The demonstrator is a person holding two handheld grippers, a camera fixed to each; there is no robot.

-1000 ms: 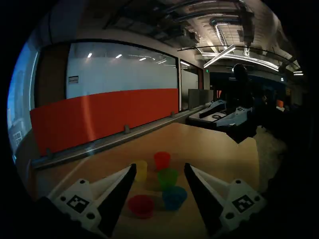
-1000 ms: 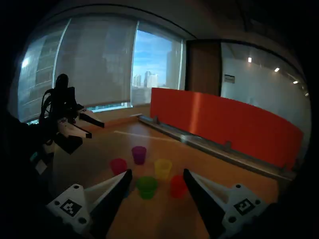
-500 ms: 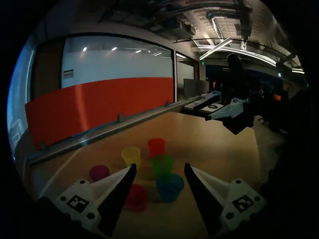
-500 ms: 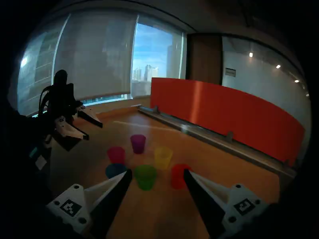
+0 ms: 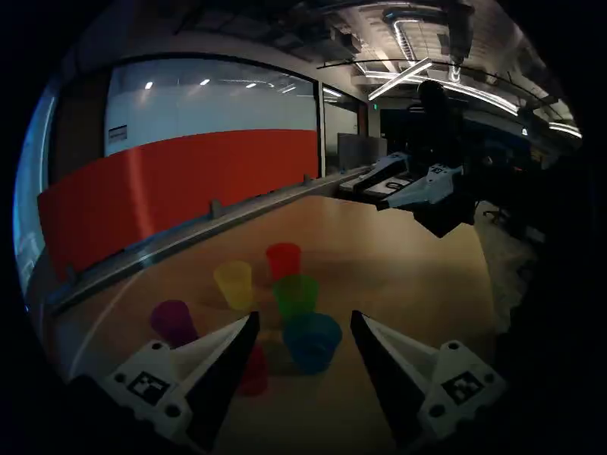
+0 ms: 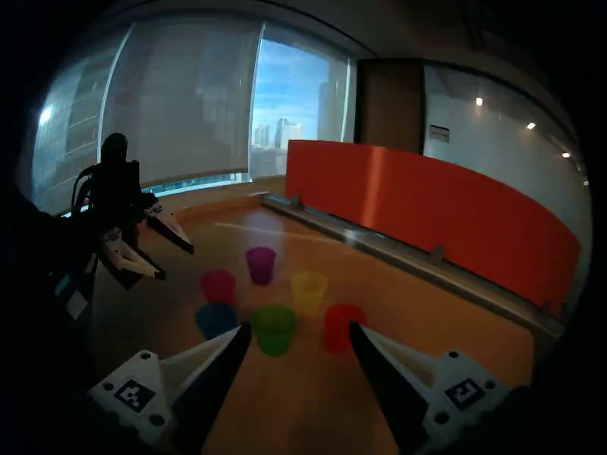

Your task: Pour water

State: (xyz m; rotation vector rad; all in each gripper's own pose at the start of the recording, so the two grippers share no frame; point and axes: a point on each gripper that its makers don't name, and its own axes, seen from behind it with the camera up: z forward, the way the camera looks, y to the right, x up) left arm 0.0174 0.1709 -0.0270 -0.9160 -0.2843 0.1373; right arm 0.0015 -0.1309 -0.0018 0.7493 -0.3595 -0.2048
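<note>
- Table [image 6: 296, 409] of light wood carries six small cups, all upright and close together, and no tool touches them.
- In the right gripper view the purple cup [image 6: 260, 265] stands farthest. The pink cup [image 6: 218, 286] and the yellow cup [image 6: 309, 292] stand a little nearer, one on each side of it.
- The blue cup [image 6: 215, 318], the green cup [image 6: 273, 328] and the red cup [image 6: 339, 327] make the nearest row, with small gaps between them.
- The right tool [image 6: 300, 327] is wide open and holds nothing. It hovers over the table, and the green cup shows just beyond the gap between its fingers.
- The left tool [image 5: 303, 317] is also wide open and empty. In the left gripper view the blue cup and the green cup show between its fingers, one in front of the other. I cannot tell if these two touch.
- One finger of the left tool hides a part of the pink cup in that view.
- Each tool also shows in the other's view, raised in the air beyond the cups with its fingers apart. The hand behind it is too dark to see well.
- I cannot tell if any cup has water inside.
- A long orange panel [image 5: 174, 182] runs along the far edge of the table, and a bright window [image 6: 296, 121] is behind it.
</note>
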